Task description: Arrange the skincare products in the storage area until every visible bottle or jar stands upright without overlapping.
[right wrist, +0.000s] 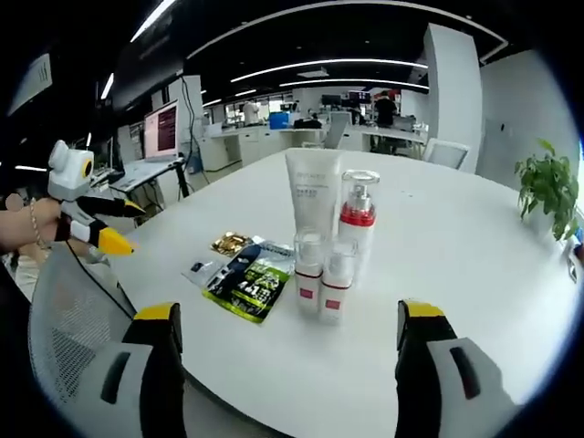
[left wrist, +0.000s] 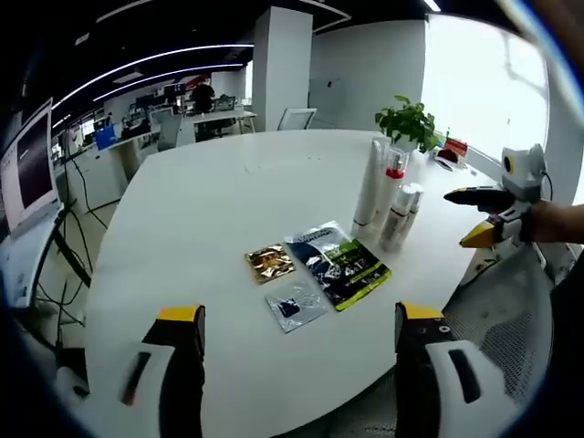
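In the right gripper view, the right gripper (right wrist: 287, 342) hangs over the near edge of the white desk (right wrist: 456, 246) with its fingers wide apart and empty, and the left gripper (left wrist: 297, 342) in its own view is likewise spread and holds nothing. Just beyond stand two small red-labelled bottles (right wrist: 321, 276) side by side, apparently touching, with a red-banded pump bottle (right wrist: 357, 216) and a tall white tube (right wrist: 313, 194) upright close behind them. To their left lie a green-and-black sachet (right wrist: 245, 283), a small clear packet (right wrist: 200, 270) and a gold packet (right wrist: 230, 243) flat on the desk, and a potted plant (right wrist: 550, 187) sits far off at the desk's right edge.
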